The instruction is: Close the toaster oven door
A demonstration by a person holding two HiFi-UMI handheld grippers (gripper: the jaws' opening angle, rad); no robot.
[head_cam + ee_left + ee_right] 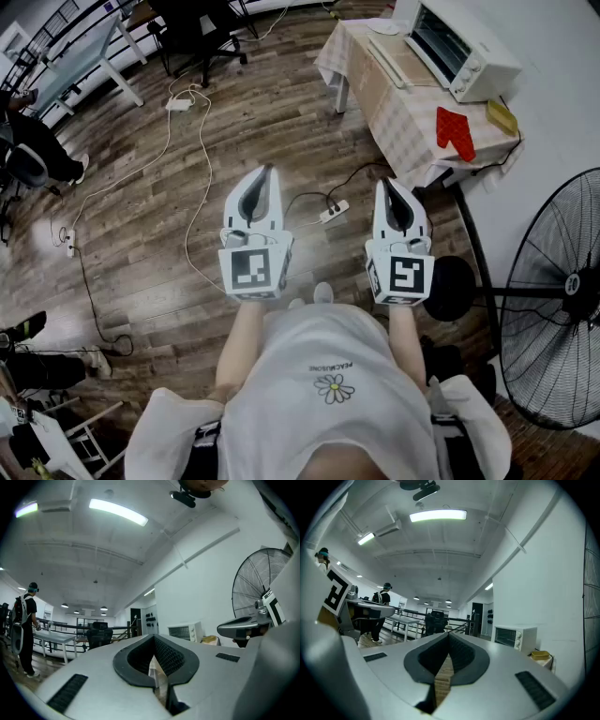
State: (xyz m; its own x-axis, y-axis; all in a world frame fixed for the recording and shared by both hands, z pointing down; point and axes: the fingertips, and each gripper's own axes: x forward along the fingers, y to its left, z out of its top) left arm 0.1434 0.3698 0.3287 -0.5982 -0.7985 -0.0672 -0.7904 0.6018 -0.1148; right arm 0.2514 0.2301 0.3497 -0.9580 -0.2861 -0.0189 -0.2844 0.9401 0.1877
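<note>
Head view: shows left gripper (265,174) and right gripper (390,185) level, side by side over wood floor (141,225). Places toaster oven (459,42) on clothed table (403,122) at upper right, well apart from both, with door (387,58) folded down.

Left gripper view: shows jaws pressed together, nothing between. Places toaster oven (184,631) ahead, right of centre.

Right gripper view: shows jaws pressed together, nothing between. Places toaster oven (514,637) ahead at right.

In the left gripper view the toaster oven (184,631) is too small to show how its door stands, and the fan (260,581) right of it is partly hidden.
</note>
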